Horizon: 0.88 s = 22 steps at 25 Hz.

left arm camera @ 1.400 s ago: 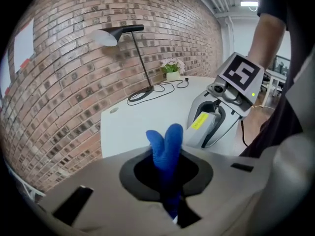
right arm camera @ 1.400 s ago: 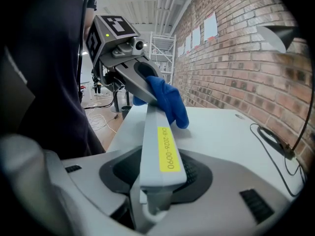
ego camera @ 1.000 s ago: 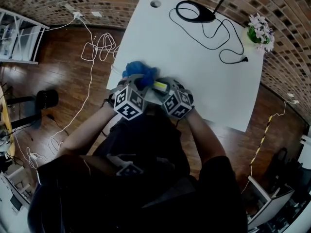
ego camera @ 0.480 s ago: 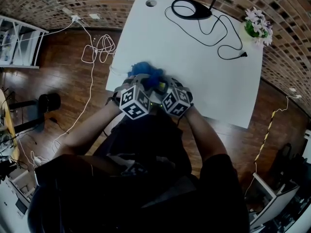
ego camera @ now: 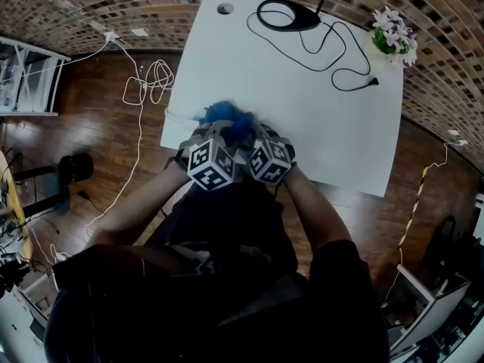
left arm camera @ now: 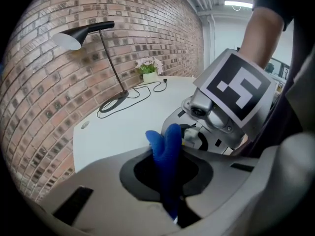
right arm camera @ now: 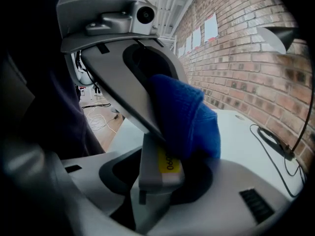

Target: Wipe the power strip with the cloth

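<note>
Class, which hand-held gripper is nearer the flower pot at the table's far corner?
Right. The flower pot stands far right; the right hand-held gripper is beside the left hand-held gripper, on the pot's side.

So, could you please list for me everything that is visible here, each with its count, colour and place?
table: one, white, middle of the head view
cloth: one, blue, pinched in the left claw, lying against the power strip
power strip: one, grey with a yellow label, in the right claw
desk lamp: one, black, far edge of the table
cord: one, black, trailing from the lamp across the table
flowers: one small pot, pale pink and green, far right corner
cables: several loops, white, on the wooden floor
left claw: one, grey, shut on the cloth
right claw: one, grey, shut on the power strip
arms: two, dark-sleeved, behind the claws
</note>
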### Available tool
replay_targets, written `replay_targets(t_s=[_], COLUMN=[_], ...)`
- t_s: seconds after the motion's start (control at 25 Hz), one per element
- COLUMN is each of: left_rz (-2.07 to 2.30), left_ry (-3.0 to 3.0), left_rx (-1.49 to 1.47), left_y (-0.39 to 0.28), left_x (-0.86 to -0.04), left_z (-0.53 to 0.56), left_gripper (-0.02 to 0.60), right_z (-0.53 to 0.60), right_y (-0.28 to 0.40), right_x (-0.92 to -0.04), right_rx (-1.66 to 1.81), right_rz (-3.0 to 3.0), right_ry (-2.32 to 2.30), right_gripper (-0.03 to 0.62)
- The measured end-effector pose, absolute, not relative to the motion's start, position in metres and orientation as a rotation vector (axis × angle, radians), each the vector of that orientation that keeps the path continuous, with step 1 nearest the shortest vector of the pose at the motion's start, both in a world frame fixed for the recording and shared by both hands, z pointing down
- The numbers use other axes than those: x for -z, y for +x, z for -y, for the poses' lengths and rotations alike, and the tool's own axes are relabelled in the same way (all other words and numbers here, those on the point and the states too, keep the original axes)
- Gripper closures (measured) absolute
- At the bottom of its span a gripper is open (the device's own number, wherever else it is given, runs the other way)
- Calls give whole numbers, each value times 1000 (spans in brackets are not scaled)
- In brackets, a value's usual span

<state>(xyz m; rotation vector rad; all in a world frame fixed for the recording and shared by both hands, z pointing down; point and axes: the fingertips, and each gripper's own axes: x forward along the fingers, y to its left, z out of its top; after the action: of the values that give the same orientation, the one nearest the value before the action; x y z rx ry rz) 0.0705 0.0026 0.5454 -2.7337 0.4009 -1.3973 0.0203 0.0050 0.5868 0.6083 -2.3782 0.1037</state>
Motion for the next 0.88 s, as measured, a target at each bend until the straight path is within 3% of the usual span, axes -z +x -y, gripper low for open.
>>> replay_targets(t_s=[0.88], left_rz=[-440], left_ry=[-2917], left_rx=[1435], left_y=[88], left_x=[-540], left_z=[-6], left_gripper=[558], right_z=[-4], right_y=[22], right_x=[-586], right_rx=[-77], right_rz=[2384], right_ry=[632], right_gripper=[421])
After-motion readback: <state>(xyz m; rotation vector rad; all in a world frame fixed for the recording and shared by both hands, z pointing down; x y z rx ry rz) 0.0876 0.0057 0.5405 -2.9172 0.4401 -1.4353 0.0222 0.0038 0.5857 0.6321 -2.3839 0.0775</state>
